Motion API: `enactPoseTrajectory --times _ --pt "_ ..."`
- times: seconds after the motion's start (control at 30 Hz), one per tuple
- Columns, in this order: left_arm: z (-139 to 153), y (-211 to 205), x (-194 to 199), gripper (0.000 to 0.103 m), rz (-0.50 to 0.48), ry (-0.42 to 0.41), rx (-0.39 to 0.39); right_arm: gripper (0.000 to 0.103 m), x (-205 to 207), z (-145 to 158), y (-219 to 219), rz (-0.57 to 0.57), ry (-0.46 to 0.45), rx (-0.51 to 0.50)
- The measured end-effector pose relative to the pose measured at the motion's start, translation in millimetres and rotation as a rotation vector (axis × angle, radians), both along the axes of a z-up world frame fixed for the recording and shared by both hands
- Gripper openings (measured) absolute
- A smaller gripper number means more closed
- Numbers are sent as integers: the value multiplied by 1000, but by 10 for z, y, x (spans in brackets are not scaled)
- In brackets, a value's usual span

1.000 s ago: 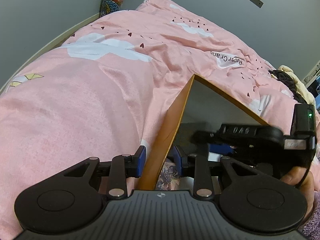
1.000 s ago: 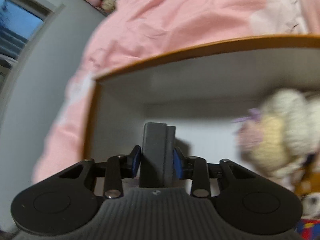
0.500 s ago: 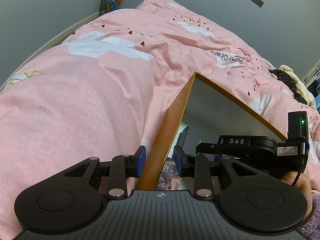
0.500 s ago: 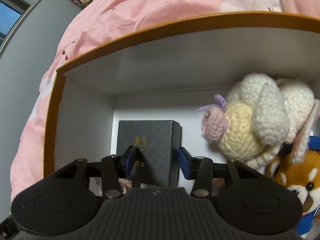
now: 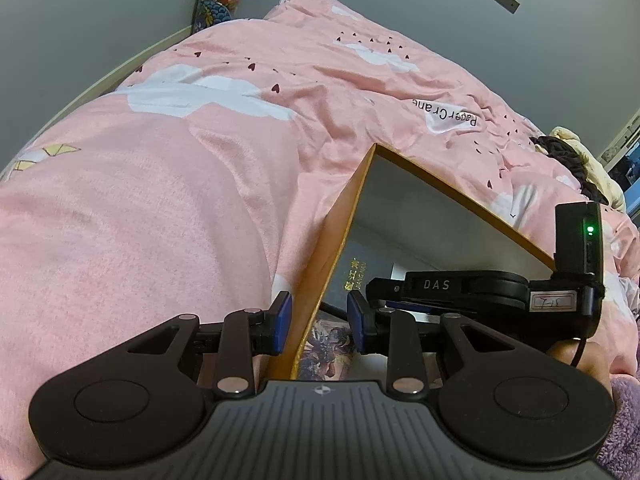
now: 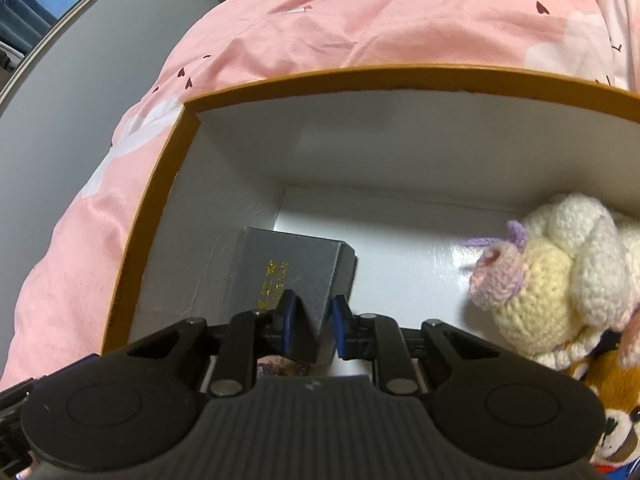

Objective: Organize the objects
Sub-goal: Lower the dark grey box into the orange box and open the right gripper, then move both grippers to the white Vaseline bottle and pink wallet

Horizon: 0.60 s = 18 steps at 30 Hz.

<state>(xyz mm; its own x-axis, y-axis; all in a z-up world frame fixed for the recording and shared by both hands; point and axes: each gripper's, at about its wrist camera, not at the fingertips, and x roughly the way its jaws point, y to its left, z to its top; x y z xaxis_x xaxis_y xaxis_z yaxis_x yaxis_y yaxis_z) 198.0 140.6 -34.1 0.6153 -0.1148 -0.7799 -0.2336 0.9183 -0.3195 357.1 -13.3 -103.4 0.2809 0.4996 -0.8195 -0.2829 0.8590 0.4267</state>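
From the left wrist view, your left hand-held gripper (image 5: 319, 327) straddles the near side wall of the orange box (image 5: 332, 256), one blue pad outside and one inside. There is daylight between each pad and the cardboard, so it is spread around the wall, not clamping it. The box sits on the pink bedspread (image 5: 160, 208), a soft, rumpled base. Inside the wall you can see part of the dark grey box (image 5: 354, 276) with gold lettering, and your right hand-held gripper (image 5: 400, 296) reaching in across the opening.

The risk here, as I judge it: with the wall unclamped, any push from the other side can slide or tip the orange box on the bedding.

From the right wrist view, your right hand-held gripper (image 6: 312, 330) is pinching the near corner of the dark grey box (image 6: 288, 276), which is tilted, low in the left rear part of the orange box (image 6: 160, 184), close to the left wall. A printed card or book (image 6: 280, 370) lies beneath it. The crocheted plush (image 6: 556, 296) is well to the right, with a fox-like toy (image 6: 616, 432) below.

Holding only a corner, the grip may let the box twist or slip; letting go while it tilts could leave it leaning against the wall.
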Motion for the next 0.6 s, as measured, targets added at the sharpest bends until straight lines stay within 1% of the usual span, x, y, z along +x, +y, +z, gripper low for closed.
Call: enactPoseTrajectory --times 0.07,0.13,0.2,0.33,0.4,0.5,0.6 --pt "52 -8 -30 35 -3 -11 8 23 31 27 -53 1 -14 7" --pt "121 -10 -83 35 -4 -27 18 24 -149 168 -172 9 -79 -10" --pt "200 -14 -156 35 -1 -43 26 24 -270 333 -185 29 -147 -21" --pt "355 -33 -340 35 -7 -72 44 25 -608 645 -293 79 -243 -9" --pt "419 -51 -460 35 -12 -83 45 33 -822 787 -342 109 -308 -11" --pt "451 -83 -630 35 -27 -78 38 33 -1145 939 -440 157 -390 -2" --pt "398 -127 -783 35 -47 -43 37 33 -1475 1053 -590 180 -435 18"
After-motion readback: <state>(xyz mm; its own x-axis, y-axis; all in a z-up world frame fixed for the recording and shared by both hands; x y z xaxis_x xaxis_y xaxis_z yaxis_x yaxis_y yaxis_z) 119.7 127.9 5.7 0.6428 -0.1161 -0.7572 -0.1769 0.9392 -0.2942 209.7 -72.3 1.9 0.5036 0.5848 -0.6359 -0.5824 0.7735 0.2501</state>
